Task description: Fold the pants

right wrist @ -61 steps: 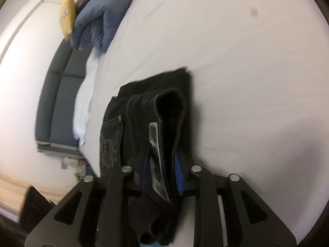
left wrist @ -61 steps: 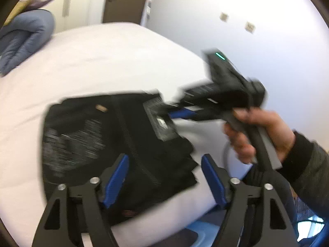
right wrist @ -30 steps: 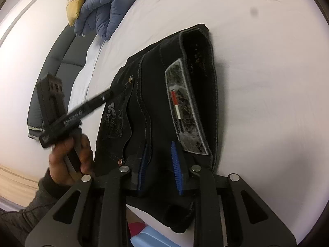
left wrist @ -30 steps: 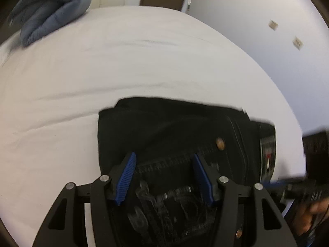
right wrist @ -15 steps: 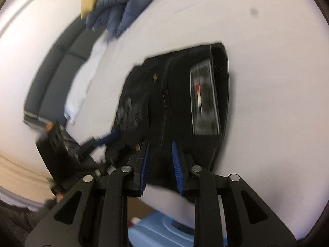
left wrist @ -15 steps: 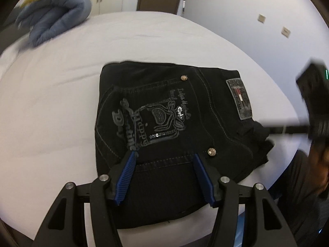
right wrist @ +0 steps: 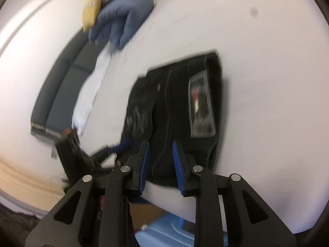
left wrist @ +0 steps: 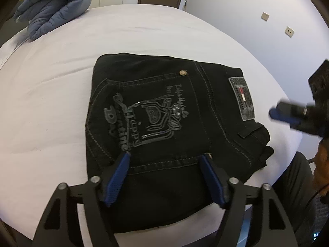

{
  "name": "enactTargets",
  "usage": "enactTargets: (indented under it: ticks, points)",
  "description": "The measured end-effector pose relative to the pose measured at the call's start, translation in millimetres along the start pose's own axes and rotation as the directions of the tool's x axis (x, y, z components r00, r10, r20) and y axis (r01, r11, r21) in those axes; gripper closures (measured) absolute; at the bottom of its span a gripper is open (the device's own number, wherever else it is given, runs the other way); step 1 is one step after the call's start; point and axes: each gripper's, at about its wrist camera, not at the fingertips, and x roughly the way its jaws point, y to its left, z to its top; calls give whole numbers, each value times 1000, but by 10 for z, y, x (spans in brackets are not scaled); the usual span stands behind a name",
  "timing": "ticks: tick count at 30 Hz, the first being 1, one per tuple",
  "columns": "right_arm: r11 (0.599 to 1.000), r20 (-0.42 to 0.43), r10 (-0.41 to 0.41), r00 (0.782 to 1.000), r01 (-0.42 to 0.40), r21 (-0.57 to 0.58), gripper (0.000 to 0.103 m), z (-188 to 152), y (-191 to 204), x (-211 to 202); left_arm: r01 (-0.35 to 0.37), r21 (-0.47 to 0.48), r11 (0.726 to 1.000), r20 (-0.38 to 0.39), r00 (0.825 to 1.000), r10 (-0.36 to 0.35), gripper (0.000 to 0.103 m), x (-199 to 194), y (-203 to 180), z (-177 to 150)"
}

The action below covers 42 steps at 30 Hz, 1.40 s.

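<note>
The black pants (left wrist: 164, 127) lie folded in a compact square near the front edge of the white bed (left wrist: 51, 86), back pocket with printed design and grey waistband patch facing up. My left gripper (left wrist: 165, 160) is open and empty, held just above the pants' near edge. My right gripper (right wrist: 160, 154) is open a little and empty, off the bed's edge beside the pants (right wrist: 174, 107). The right gripper also shows at the right of the left wrist view (left wrist: 287, 115), and the left gripper shows blurred in the right wrist view (right wrist: 115, 146).
A rolled blue duvet (left wrist: 53, 8) and a yellow pillow (right wrist: 92, 10) lie at the head of the bed. A dark sofa (right wrist: 61, 90) stands beside the bed. A light blue container (right wrist: 168, 234) sits on the floor below the bed edge. A white wall (left wrist: 257, 10) is at the right.
My right gripper let go of the pants' waistband and drew back off the bed edge. My left gripper lifted back from the pants. The pants now lie flat.
</note>
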Motion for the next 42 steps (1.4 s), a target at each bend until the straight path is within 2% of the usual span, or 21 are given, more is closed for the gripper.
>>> enactTargets:
  ticks: [1, 2, 3, 10, 11, 13, 16, 19, 23, 26, 29, 31, 33, 35, 37, 40, 42]
  points:
    - [1000, 14, -15, 1000, 15, 9, 64, 27, -36, -43, 1, 2, 1000, 0, 1000, -1, 22, -14, -13, -2]
    - [999, 25, -35, 999, 35, 20, 44, 42, -72, -69, -1, 2, 1000, 1, 1000, 1, 22, -22, -24, -1]
    - [998, 34, -52, 998, 51, 33, 36, 54, -110, -90, 3, -1, 1000, 1, 1000, -3, 20, -40, -28, -4]
    - [995, 20, -41, 999, 39, 87, 36, 98, -270, -13, 45, -48, 998, 0, 999, -45, 15, -302, 81, 37]
    - [995, 15, -35, 999, 34, 96, 36, 98, -286, 28, 48, -59, 997, 13, 999, -47, 13, -375, 125, 52]
    - [993, -2, -37, 999, 37, 112, 36, 111, -307, 112, 38, -84, 996, 60, 998, -33, 1, -553, 251, 85]
    - [990, -29, -44, 999, 48, 130, 36, 154, -372, 211, 21, -142, 990, 93, 996, -8, 0, -693, 480, 188]
    - [989, -59, -63, 996, 70, 127, 36, 201, -432, 317, 4, -197, 980, 78, 997, 12, 0, -663, 804, 313]
    - [985, -81, -32, 996, 45, 165, 36, 251, -551, 455, 36, -253, 967, 16, 999, -33, 0, -453, 1131, 460]
    - [983, -69, -1, 998, 13, 182, 36, 295, -578, 554, 88, -267, 960, -42, 994, -103, 0, -190, 1218, 483]
    - [984, -73, 10, 997, 4, 180, 36, 349, -565, 680, 100, -244, 965, -115, 985, -132, 7, 9, 1174, 523]
    - [985, -76, 15, 997, -1, 175, 36, 392, -539, 760, 103, -229, 968, -148, 979, -139, 16, 85, 1138, 515]
    - [985, -84, 6, 996, 8, 170, 36, 439, -520, 825, 87, -203, 975, -161, 980, -120, 16, 116, 1080, 508]
    - [987, -90, -3, 996, 17, 159, 36, 479, -493, 888, 91, -191, 977, -163, 979, -123, 26, 127, 1037, 514]
    - [988, -93, -16, 996, 30, 151, 37, 502, -460, 930, 103, -186, 977, -173, 976, -136, 45, 142, 990, 526]
    - [989, -106, -73, 992, 86, 121, 52, 530, -413, 991, 81, -157, 984, -193, 975, -111, 48, 171, 904, 552]
    - [986, -107, -108, 988, 120, 114, 65, 526, -395, 1004, 64, -142, 988, -195, 977, -91, 50, 161, 861, 556]
